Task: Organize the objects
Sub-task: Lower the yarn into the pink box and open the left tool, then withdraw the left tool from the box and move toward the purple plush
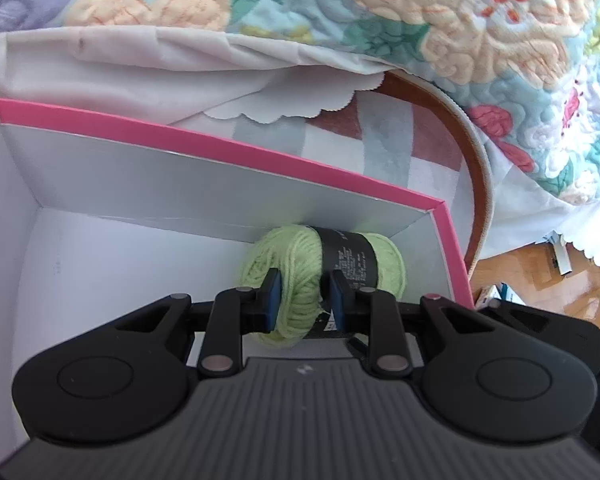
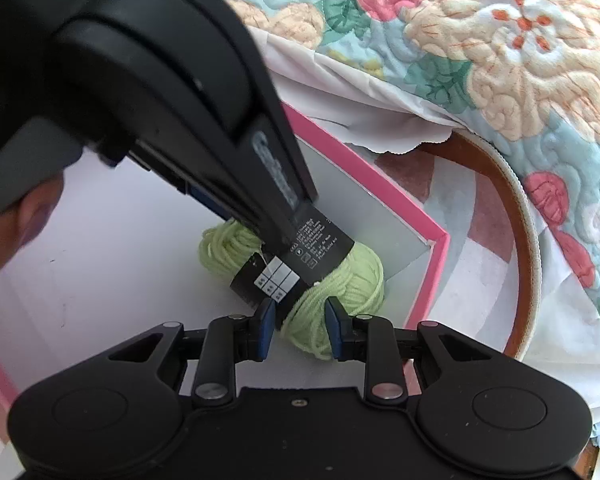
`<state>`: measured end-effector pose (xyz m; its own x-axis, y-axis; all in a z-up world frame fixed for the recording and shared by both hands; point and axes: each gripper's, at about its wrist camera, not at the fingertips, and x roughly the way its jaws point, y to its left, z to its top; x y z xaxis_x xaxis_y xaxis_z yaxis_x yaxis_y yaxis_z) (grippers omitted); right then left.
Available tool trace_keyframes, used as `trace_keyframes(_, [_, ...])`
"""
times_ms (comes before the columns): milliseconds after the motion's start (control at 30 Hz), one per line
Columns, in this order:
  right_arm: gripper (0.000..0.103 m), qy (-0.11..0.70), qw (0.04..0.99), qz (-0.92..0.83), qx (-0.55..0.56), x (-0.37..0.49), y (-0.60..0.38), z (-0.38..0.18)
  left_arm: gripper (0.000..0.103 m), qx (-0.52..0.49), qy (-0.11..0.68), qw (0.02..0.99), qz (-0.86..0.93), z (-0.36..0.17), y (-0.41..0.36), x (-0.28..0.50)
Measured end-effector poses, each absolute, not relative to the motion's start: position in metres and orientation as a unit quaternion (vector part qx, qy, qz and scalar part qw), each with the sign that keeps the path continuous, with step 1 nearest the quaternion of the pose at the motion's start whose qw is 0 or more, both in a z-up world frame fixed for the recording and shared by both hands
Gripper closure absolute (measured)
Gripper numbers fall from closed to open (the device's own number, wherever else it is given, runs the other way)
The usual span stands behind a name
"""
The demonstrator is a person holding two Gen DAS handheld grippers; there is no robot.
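Observation:
A light green yarn skein (image 1: 324,256) with a black paper label lies in the far right corner of a white box with a pink rim (image 1: 260,148). My left gripper (image 1: 305,300) is shut on the skein's near end, its blue pads pressing the yarn. In the right wrist view the same skein (image 2: 340,280) lies in the box corner (image 2: 428,264), and my right gripper (image 2: 300,320) straddles its right end with the fingers close on the yarn. The left gripper's black body (image 2: 160,80) reaches in from the upper left onto the skein.
The box sits beside a bed with a flowered quilt (image 1: 460,20) and a white sheet (image 1: 100,68). A curved wooden bed frame (image 1: 480,184) runs right of the box. Small cartons (image 1: 500,292) lie on the wooden floor at far right.

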<state>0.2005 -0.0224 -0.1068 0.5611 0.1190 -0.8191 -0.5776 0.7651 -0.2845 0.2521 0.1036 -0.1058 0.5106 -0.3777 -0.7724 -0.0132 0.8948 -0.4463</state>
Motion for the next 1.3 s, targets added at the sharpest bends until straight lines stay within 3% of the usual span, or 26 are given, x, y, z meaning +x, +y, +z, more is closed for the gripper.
trace_keyframes(300, [0.069,0.454,0.841,0.247,-0.161,0.181,-0.054,-0.067,0.075,-0.153,0.479,0.860,-0.089,-0.074,0.102,0.231])
trace_keyframes(533, [0.065,0.483,0.833,0.255,-0.083,0.178,-0.075,-0.034,0.061,-0.133,0.475,0.867,-0.076,-0.041,0.105,0.205])
trace_keyframes(900, [0.061,0.476,0.835,0.256,-0.100,0.145,-0.087,0.025,0.043,-0.065,0.485,0.870,-0.060,0.013,0.089,0.164])
trace_keyframes(1000, [0.056,0.471,0.835,0.267,-0.101,0.132,-0.092,0.038,0.042,-0.038,0.500,0.864,-0.045,0.020,0.083,0.150])
trace_keyframes(1067, [0.047,0.465,0.835,0.277,-0.104,0.123,-0.094,0.046,0.041,-0.030,0.504,0.862,-0.038,0.025,0.081,0.139])
trace_keyframes(1167, [0.033,0.451,0.836,0.290,-0.113,0.110,-0.096,0.057,0.034,-0.014,0.497,0.867,-0.037,0.033,0.076,0.122])
trace_keyframes(1233, [0.030,0.446,0.836,0.297,-0.116,0.102,-0.099,0.063,0.019,0.000,0.490,0.871,-0.037,0.039,0.072,0.109])
trace_keyframes(1300, [0.027,0.444,0.835,0.302,-0.120,0.095,-0.103,0.069,0.016,0.008,0.487,0.873,-0.036,0.044,0.068,0.098])
